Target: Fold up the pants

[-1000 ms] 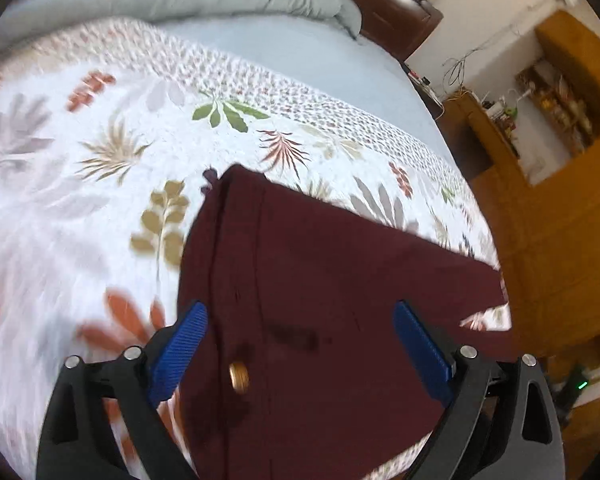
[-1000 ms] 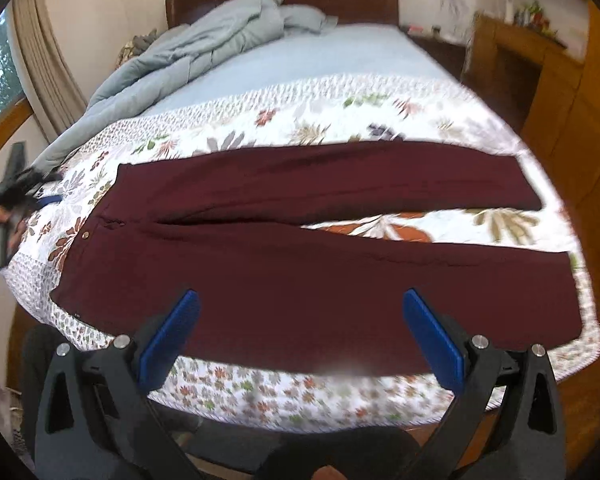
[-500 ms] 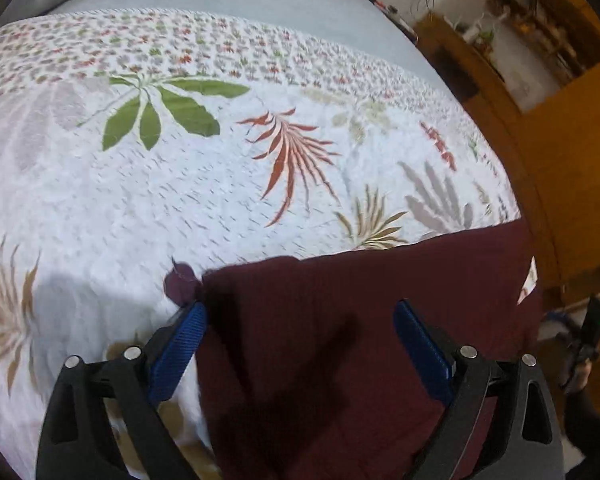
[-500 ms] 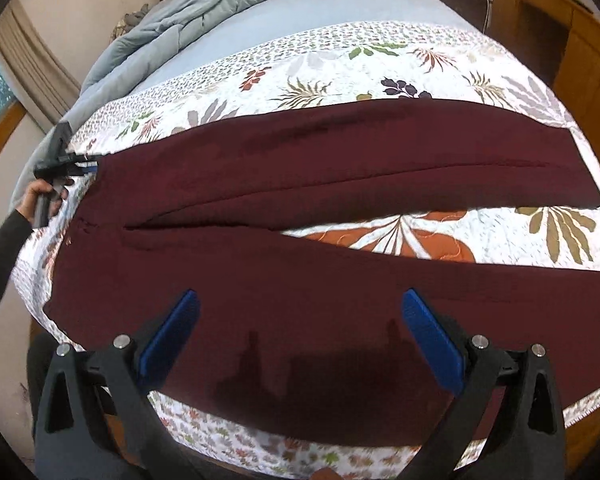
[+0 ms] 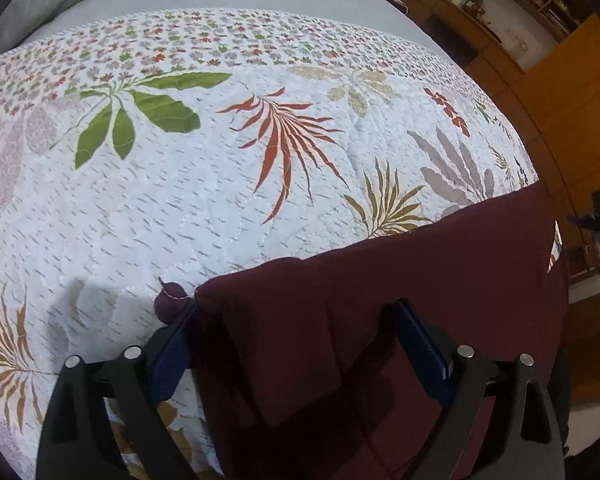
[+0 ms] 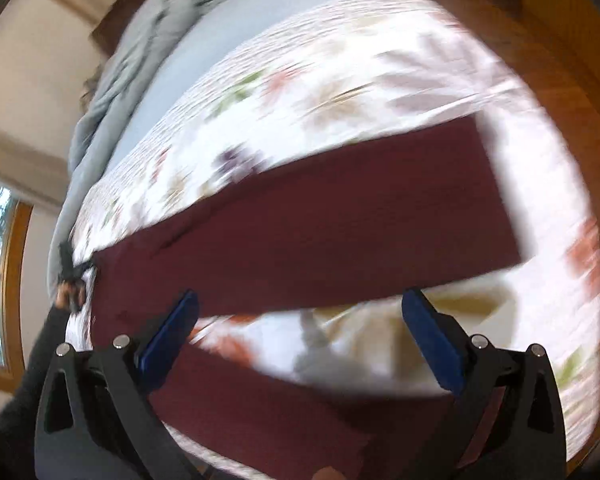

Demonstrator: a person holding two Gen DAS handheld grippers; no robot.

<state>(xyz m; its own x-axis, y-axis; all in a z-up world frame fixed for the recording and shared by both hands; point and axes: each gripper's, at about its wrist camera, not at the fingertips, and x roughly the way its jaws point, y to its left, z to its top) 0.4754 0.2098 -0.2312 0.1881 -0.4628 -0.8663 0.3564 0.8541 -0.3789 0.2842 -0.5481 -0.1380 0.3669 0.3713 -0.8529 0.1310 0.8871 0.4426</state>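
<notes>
Dark maroon pants [image 6: 340,224] lie spread flat on a floral quilt [image 5: 228,184] on the bed, legs apart. In the left wrist view my left gripper [image 5: 296,344] is open, its blue pads straddling the far waist corner of the pants [image 5: 380,304], low over the cloth. In the right wrist view my right gripper [image 6: 300,336] is open and empty, above the gap between the two legs; the view is blurred. The left gripper also shows there, small, at the waist end [image 6: 70,268].
A grey-blue duvet [image 6: 140,64] is bunched near the dark headboard. Wooden cabinets and shelves [image 5: 540,80] stand past the far side of the bed. The right gripper shows small at the right edge of the left wrist view [image 5: 598,216].
My left gripper has moved up the waistband to the far waist corner and lowered onto it. My right gripper has swung in over the pant legs, towards the hem end, moving fast.
</notes>
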